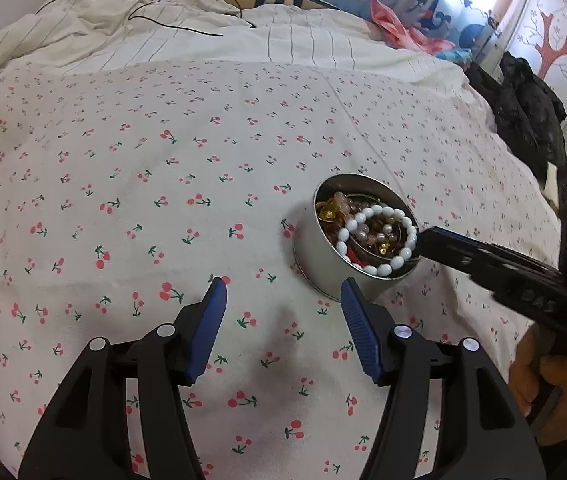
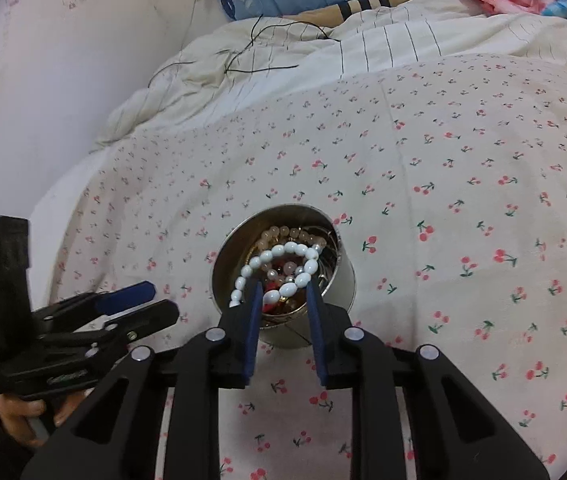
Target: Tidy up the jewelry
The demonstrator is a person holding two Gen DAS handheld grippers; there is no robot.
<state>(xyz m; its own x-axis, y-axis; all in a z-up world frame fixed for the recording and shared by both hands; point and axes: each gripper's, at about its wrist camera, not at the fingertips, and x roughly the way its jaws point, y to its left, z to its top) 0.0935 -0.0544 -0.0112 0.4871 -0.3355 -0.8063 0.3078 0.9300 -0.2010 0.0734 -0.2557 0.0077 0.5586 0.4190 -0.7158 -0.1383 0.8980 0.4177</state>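
Where the cherry-print cotton sheet [image 1: 123,200] lies flat, a round metal tin [image 2: 283,276] stands upright, mouth up; its white oval-bead bracelet [image 2: 283,268] loops across, long axis ten-to-four o'clock. Right gripper [image 2: 283,292] parted, released; left gripper [image 1: 283,292] wide, empty

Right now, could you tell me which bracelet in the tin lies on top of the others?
The white bead bracelet: its large oval white beads loop over the amber and pink strands in the tin.
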